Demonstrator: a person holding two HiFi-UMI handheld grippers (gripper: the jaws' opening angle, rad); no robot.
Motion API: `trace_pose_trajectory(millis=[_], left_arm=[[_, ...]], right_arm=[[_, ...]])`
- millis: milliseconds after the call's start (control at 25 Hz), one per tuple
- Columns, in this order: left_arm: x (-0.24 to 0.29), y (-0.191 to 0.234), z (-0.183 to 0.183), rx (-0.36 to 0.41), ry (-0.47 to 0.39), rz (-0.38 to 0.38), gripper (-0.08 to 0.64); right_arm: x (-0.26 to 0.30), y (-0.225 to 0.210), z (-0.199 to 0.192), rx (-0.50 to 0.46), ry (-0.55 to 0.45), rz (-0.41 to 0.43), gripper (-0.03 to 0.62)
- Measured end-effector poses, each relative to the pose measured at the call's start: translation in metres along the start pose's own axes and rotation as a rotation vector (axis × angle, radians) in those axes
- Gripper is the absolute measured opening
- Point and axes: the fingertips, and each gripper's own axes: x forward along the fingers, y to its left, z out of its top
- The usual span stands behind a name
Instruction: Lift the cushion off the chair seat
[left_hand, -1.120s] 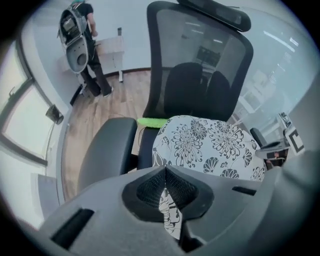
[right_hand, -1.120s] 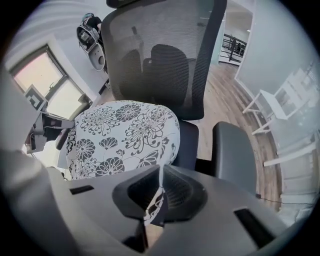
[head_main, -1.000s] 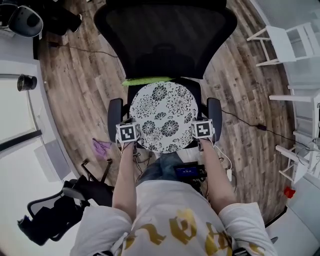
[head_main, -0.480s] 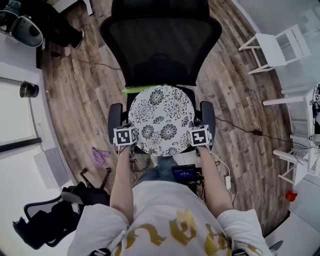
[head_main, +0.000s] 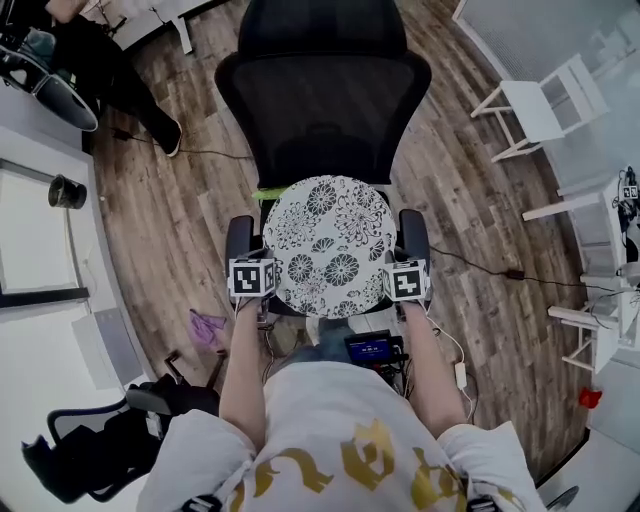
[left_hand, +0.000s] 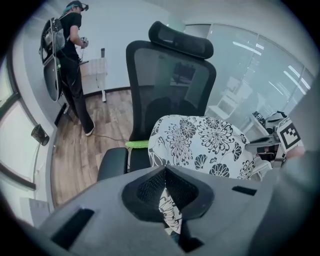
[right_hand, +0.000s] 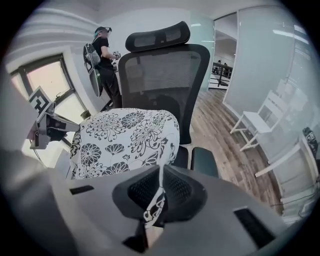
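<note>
A round white cushion with black flowers (head_main: 328, 243) is held up above the seat of a black mesh office chair (head_main: 322, 100). My left gripper (head_main: 262, 297) is shut on the cushion's near left edge, and its fabric (left_hand: 170, 212) shows pinched between the jaws. My right gripper (head_main: 398, 297) is shut on the near right edge, the cloth (right_hand: 156, 207) caught in its jaws. The cushion (left_hand: 202, 145) tilts up toward the backrest, and the same cushion (right_hand: 125, 137) fills the middle of the right gripper view. A green strip (head_main: 270, 192) lies on the seat behind it.
The chair's armrests (head_main: 238, 240) flank the cushion. White chairs (head_main: 535, 105) stand at the right on the wood floor. A person (left_hand: 70, 60) stands at the far left by a desk. A second black chair (head_main: 100, 450) lies near my left side.
Both grippers have risen with the cushion, which now stands higher above the seat. The head view has shifted, showing more of the backrest and a person's leg at upper left.
</note>
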Motion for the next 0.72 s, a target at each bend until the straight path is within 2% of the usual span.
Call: trace_pose_trajectory(millis=[400, 720], left_arm=[[-0.038, -0.007, 0.008, -0.027, -0.096, -0.028, 0.011], [-0.073, -0.006, 0.014, 0.066, -0.112, 0.004, 0.011]], right_arm=[[-0.048, 0.007, -0.005, 0.036, -0.037, -0.009, 0.023], [-0.072, 0.027, 0.000, 0.023, -0.081, -0.006, 0.023]])
